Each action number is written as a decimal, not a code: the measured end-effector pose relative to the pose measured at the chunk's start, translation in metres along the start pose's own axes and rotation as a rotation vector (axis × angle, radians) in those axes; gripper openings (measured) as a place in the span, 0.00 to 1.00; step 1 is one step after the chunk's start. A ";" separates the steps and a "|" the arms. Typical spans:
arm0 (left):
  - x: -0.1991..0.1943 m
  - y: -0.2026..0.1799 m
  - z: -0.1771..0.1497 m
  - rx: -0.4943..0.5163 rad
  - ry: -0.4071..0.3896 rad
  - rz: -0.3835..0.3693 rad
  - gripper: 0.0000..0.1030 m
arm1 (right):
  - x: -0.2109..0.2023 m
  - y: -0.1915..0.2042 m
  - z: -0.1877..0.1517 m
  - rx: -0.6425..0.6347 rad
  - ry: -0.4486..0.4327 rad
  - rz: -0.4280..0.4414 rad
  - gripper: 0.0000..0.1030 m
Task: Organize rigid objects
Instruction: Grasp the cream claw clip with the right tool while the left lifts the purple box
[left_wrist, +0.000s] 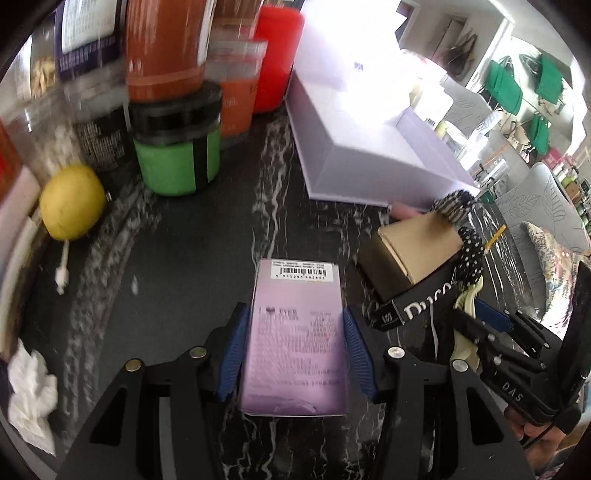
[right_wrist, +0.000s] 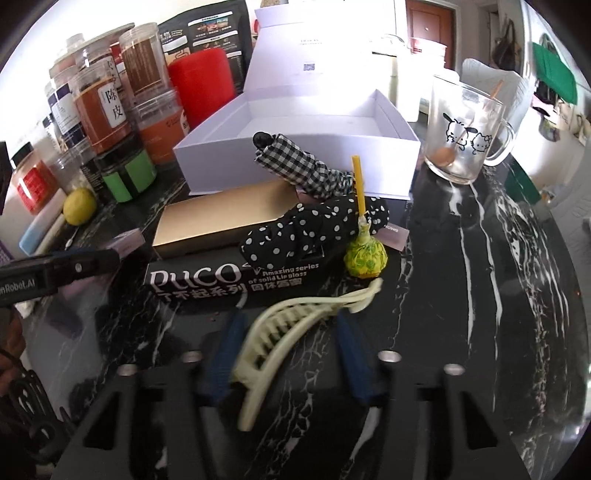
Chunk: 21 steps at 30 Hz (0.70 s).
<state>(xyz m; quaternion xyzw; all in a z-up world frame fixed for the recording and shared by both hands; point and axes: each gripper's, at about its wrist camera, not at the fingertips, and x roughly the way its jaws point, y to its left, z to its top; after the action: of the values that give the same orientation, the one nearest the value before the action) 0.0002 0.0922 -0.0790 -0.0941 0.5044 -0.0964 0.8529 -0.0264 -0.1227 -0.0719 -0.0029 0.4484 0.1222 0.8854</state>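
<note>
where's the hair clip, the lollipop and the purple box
hair clip (right_wrist: 295, 332), right wrist view, middle of its cream arch
lollipop (right_wrist: 365, 254), right wrist view, its green wrapped head
purple box (left_wrist: 295, 343), left wrist view, its printed face

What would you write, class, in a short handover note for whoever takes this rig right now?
Left gripper: shut on the lilac carton, above the marble table.
Right gripper: around the cream hair claw; grip unclear.
White box open, looks empty.
Gold box, PUCO box, dotted scrunchie, gingham scrunchie and lollipop sit piled before it.
Left: everything is unsorted.
</note>
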 end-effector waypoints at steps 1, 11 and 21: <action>0.001 0.000 -0.002 -0.002 -0.006 0.003 0.50 | 0.000 -0.001 0.000 -0.002 0.000 0.003 0.34; 0.009 -0.027 -0.008 0.115 -0.020 0.161 0.50 | -0.007 -0.001 -0.009 -0.061 0.004 -0.031 0.30; 0.010 -0.032 -0.009 0.143 -0.044 0.165 0.49 | -0.008 -0.005 -0.009 -0.056 -0.017 -0.028 0.24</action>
<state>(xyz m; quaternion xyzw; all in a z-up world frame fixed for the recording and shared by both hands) -0.0049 0.0580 -0.0830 0.0068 0.4833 -0.0597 0.8734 -0.0371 -0.1298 -0.0716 -0.0332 0.4370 0.1222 0.8905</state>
